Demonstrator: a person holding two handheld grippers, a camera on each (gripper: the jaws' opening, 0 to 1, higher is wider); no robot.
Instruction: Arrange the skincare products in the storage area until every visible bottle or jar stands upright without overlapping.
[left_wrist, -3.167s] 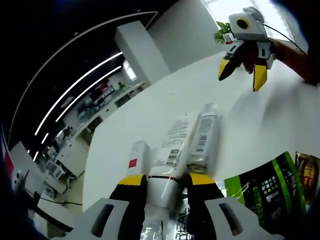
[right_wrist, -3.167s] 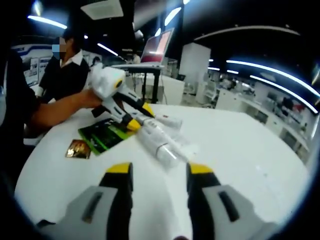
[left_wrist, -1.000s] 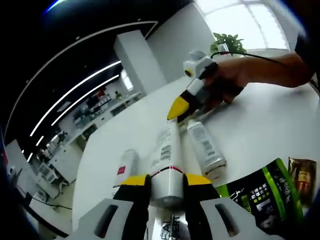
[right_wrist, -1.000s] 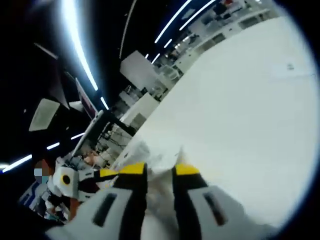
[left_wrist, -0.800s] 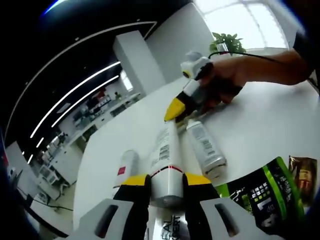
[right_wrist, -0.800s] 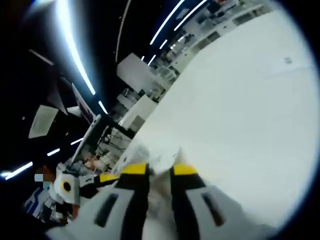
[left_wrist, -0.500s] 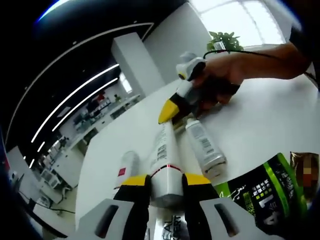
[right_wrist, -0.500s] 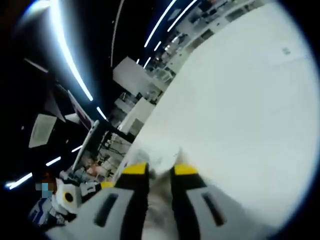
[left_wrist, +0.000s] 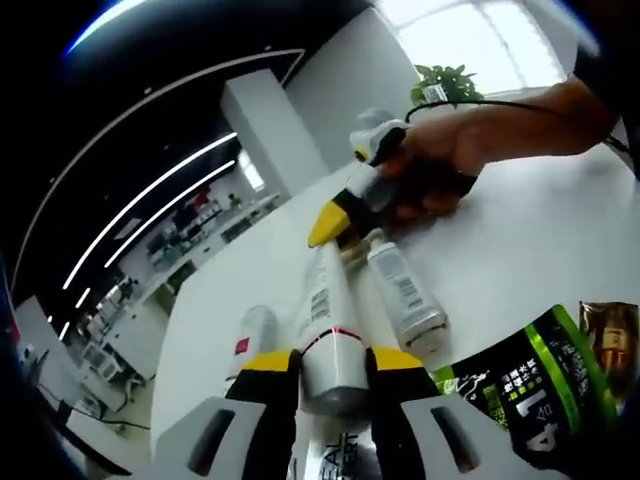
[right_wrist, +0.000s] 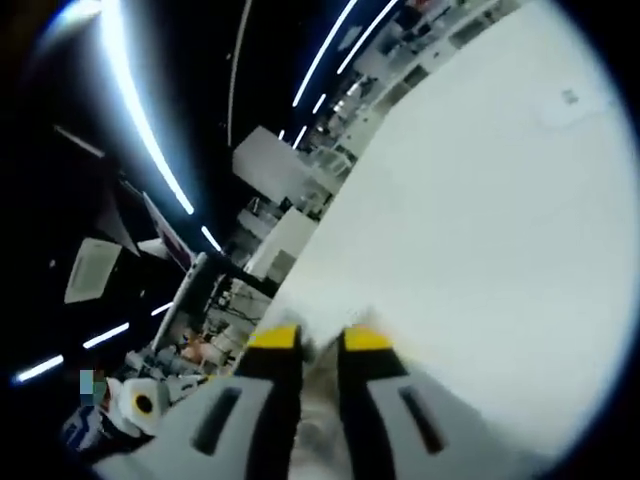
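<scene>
A long white tube (left_wrist: 325, 300) lies on the white table (left_wrist: 520, 230), its capped end toward me. My left gripper (left_wrist: 332, 360) is shut on that cap end. At the tube's far end is my right gripper (left_wrist: 338, 232), held by a hand and shut on the tip. In the right gripper view its jaws (right_wrist: 320, 340) stand close together on a blurred white end (right_wrist: 322, 375). A second white bottle (left_wrist: 405, 295) lies just right of the tube. A small white bottle with a red label (left_wrist: 250, 335) lies to its left.
A green packet (left_wrist: 520, 385) and a gold sachet (left_wrist: 610, 335) lie flat at the right near me. A potted plant (left_wrist: 450, 80) stands at the table's far edge. The person's forearm (left_wrist: 540, 110) reaches in from the right. Bare tabletop (right_wrist: 480, 230) stretches beyond the right gripper.
The right gripper, open and away from the bottles 3.2 s ago, is now shut on the tube's far tip. Over the last second that tip drifted slightly left. The left gripper kept its hold.
</scene>
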